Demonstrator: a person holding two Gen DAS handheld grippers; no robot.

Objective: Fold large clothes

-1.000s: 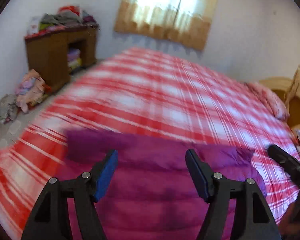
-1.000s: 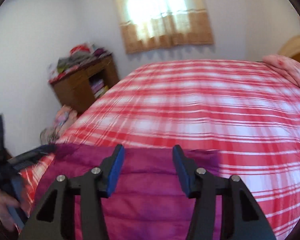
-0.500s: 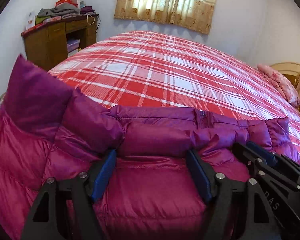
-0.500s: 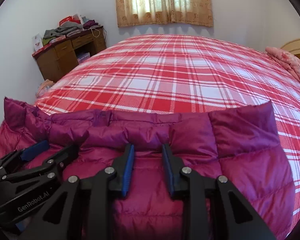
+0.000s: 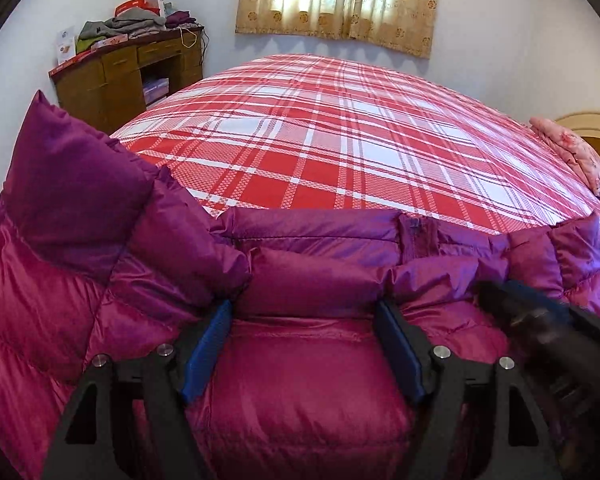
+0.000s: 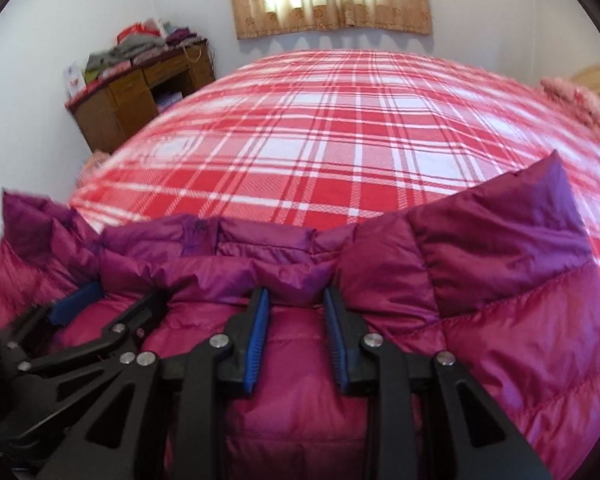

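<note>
Against the far left wall stands a wooden desk with a heap of folded clothes piled on its top. In the right wrist view the same desk is a little blurred. Behind the bed, a tan curtain hangs over a bright window.

The bed takes up most of the room, covered in a red and white checked sheet. Across its near edge lies the magenta down jacket, puffy and quilted, with its darker purple collar band running along the far side and a zip showing near the middle of that band. One corner of the jacket stands up in a peak at the left of the left wrist view; another peak rises at the right of the right wrist view.

The left gripper is down on the jacket with its blue-padded jaws standing wide apart, a fat roll of the quilting bulging between them; the pads do not look to be squeezing it. Just beside it to the right is the right gripper, its jaws much narrower and closing in on a fold of the collar edge, with the cloth already between the blue pads and seemingly pinched. In the left wrist view that right gripper shows only as a dark blur.

At the far right of the bed lies a pink flowered pillow.
</note>
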